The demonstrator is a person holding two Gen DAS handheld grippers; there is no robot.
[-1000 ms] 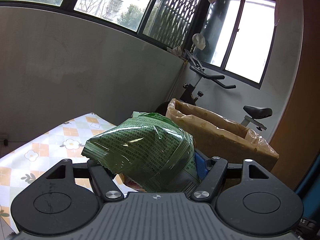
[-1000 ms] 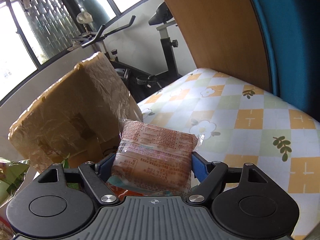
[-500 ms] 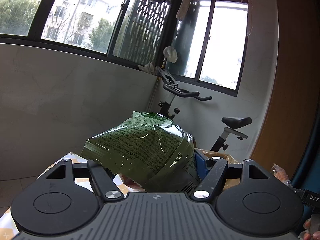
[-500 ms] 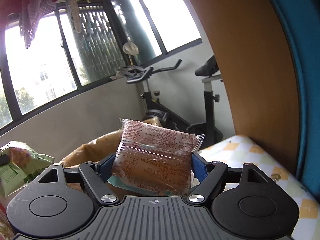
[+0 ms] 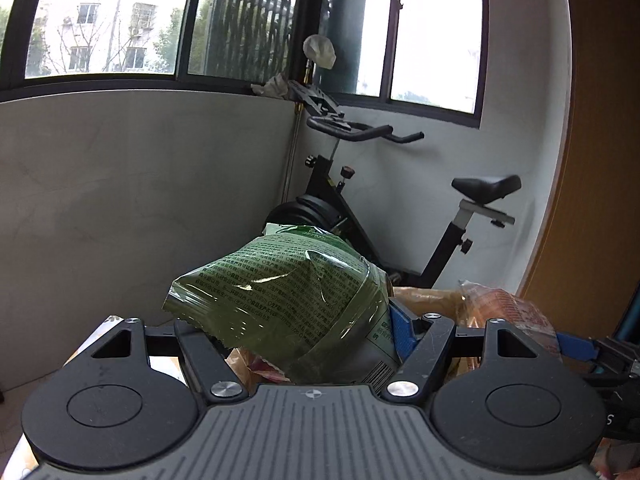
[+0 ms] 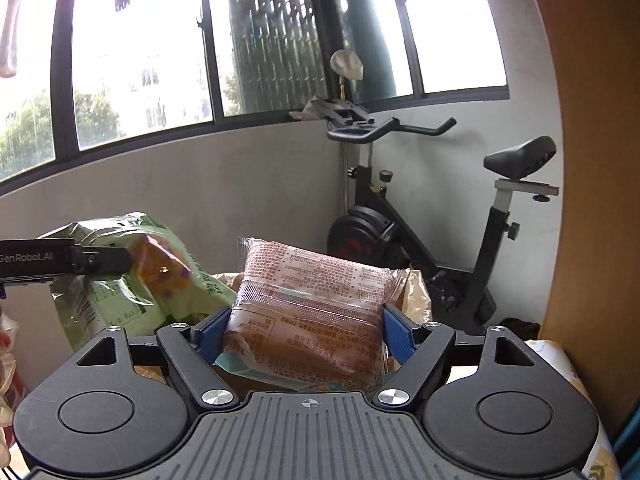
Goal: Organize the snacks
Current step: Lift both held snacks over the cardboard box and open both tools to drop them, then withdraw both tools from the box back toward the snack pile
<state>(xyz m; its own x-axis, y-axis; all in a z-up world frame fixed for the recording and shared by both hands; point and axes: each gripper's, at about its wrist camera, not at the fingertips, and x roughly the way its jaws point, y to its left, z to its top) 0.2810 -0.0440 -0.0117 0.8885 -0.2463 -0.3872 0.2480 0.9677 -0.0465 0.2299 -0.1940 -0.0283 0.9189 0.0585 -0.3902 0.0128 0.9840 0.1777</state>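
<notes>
A puffy green snack bag (image 5: pixel 280 304) with small white print fills my left gripper (image 5: pixel 298 332), whose jaws are shut on it; the bag bulges up over the fingers. My right gripper (image 6: pixel 298 332) is shut on a flat clear pack of brown cakes (image 6: pixel 312 312), pinched between its blue pads (image 6: pixel 394 336). Both are held high in the air, side by side. From the right wrist view the green bag (image 6: pixel 152 280) and the left gripper's finger show at the left. From the left wrist view the brown pack (image 5: pixel 508 312) shows at the right.
The rim of a taped cardboard box (image 5: pixel 424 296) lies just below and beyond both packs. An exercise bike (image 6: pixel 420 236) stands against the grey wall under the windows. A wooden panel (image 6: pixel 592 160) rises at the right, with the flowered tablecloth's (image 6: pixel 560 364) corner beneath it.
Both grippers have risen and moved toward the box with their packs still held. The tablecloth and box have dropped almost out of view, and the two grippers have come close together.
</notes>
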